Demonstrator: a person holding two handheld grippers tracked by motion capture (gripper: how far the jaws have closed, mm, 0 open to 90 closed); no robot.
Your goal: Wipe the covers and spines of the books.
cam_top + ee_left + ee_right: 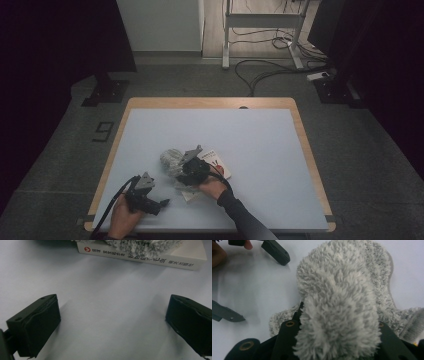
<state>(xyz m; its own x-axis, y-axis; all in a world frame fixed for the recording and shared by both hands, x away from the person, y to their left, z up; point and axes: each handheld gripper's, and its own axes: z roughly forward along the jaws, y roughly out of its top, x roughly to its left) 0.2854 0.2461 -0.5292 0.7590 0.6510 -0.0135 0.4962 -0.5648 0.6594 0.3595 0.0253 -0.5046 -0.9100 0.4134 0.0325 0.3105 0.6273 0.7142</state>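
Note:
A fluffy grey cloth (169,159) lies partly over a white book (218,163) near the table's front middle. My right gripper (181,167) points left into the cloth. In the right gripper view a thick fold of the cloth (342,290) bulges up between the jaws, and my right gripper (338,330) is shut on it. My left gripper (159,202) rests on the mat at the front left, aimed at the book. Its jaws stand wide apart with only bare mat between them, so my left gripper (112,322) is open. Ahead of it are the book's spine (140,258) and the cloth (130,245) on top.
A pale blue mat (250,140) covers the wooden table (210,102). A pale sheet (186,194) lies under my right hand. Beyond the table are floor cables (265,70), a desk frame (260,20) and dark curtains on both sides.

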